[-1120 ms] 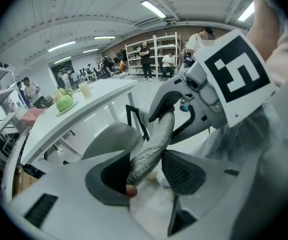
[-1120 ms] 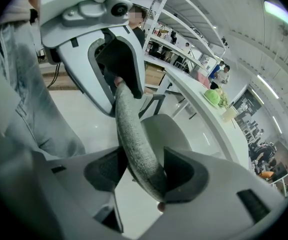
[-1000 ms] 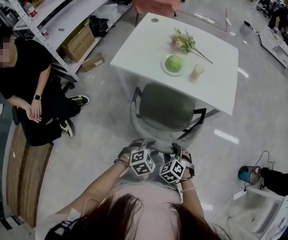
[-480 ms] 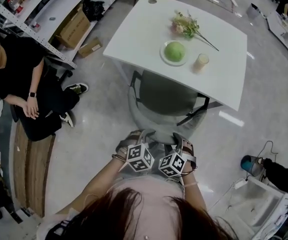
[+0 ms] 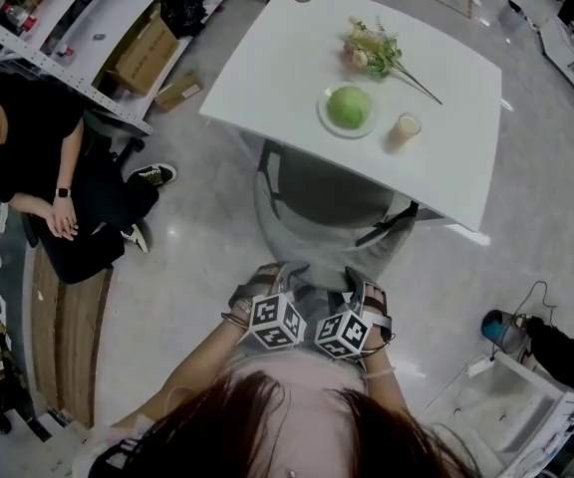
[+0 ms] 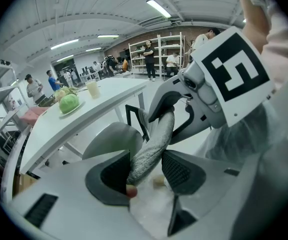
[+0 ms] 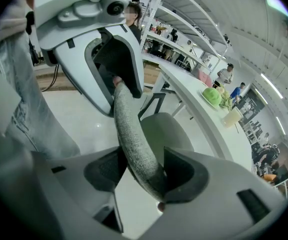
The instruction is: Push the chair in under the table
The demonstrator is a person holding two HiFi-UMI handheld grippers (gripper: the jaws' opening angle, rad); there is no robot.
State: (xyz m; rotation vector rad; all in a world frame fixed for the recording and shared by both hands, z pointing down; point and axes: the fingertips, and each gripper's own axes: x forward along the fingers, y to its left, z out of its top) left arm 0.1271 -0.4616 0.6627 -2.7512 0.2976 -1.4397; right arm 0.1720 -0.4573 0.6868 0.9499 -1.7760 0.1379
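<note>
Right, both pairs of tongs are on the chair (image 5: 325, 202) now. The left tongs (image 6: 148, 173) are pinching the grey padded top rim of the backrest (image 7: 129, 129), with the fabric caught between the two dark pads. The right tongs (image 7: 144, 171) are clamped on that same rim just beside them. The two marker cubes sit side by side, nearly touching, right in front of the person holding them.

Straight ahead of the tongs, the chair faces the white counter (image 5: 287, 68). The far part of its seat is tucked beneath the counter's near edge, while the backrest stands on the tongs' side, clear of that edge. One black armrest (image 5: 269, 172) shows ahead and to the left of the left tongs, and the other armrest (image 5: 392, 222) ahead and to the right of the right tongs.

Up on the counter, well beyond the tongs, a plate (image 5: 325, 118) carries a round green thing (image 5: 349, 106). A small pale cup (image 5: 405, 127) stands just to the right of the plate, and a sprig of flowers (image 5: 375, 53) lies farther back.

Off to the left of the tongs, well apart from the chair, a person in black (image 5: 48, 167) sits beside metal shelving (image 5: 63, 63). A cardboard box (image 5: 143, 53) sits on the floor beyond it.
</note>
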